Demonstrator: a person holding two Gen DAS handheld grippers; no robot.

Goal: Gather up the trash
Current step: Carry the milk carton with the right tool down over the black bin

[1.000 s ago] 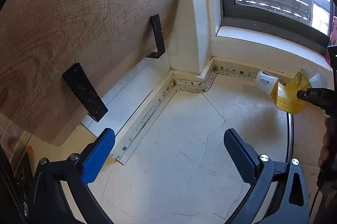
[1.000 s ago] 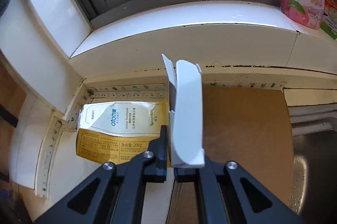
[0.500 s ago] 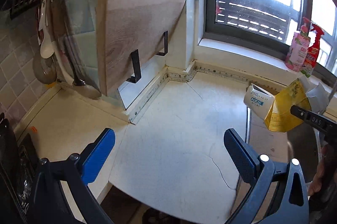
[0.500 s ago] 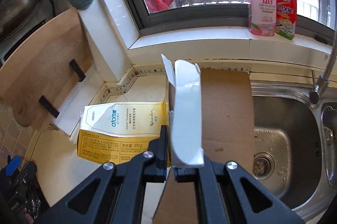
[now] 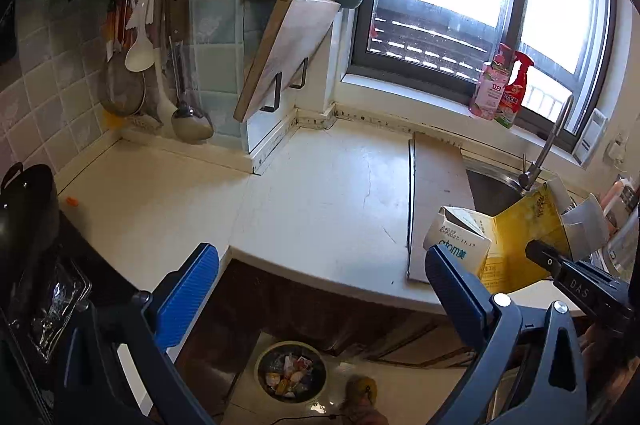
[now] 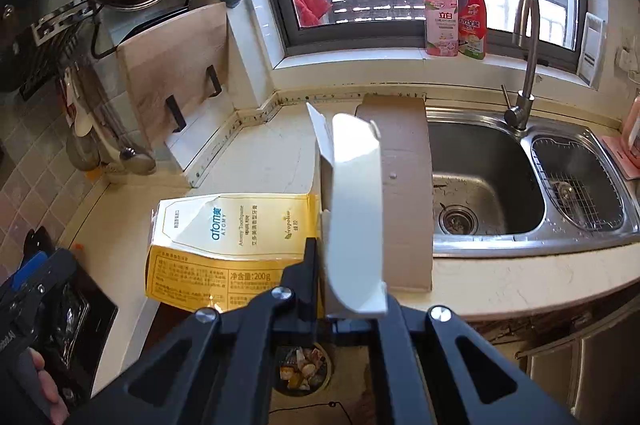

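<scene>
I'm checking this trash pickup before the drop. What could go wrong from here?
The right tongs pinch only the end flap of the toothpaste box, so the long box could tear loose or swing free. The trash bin below is already filled and partly hidden by the tongs, so the box may miss it or bounce out.

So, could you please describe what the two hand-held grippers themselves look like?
The left hand-held gripper has a dark frame with triangular cut-outs, silver screws and ribbed blue pads. The right hand-held gripper is all black, with the same cut-out frame, silver screws and "DAS" lettering on its side.
</scene>
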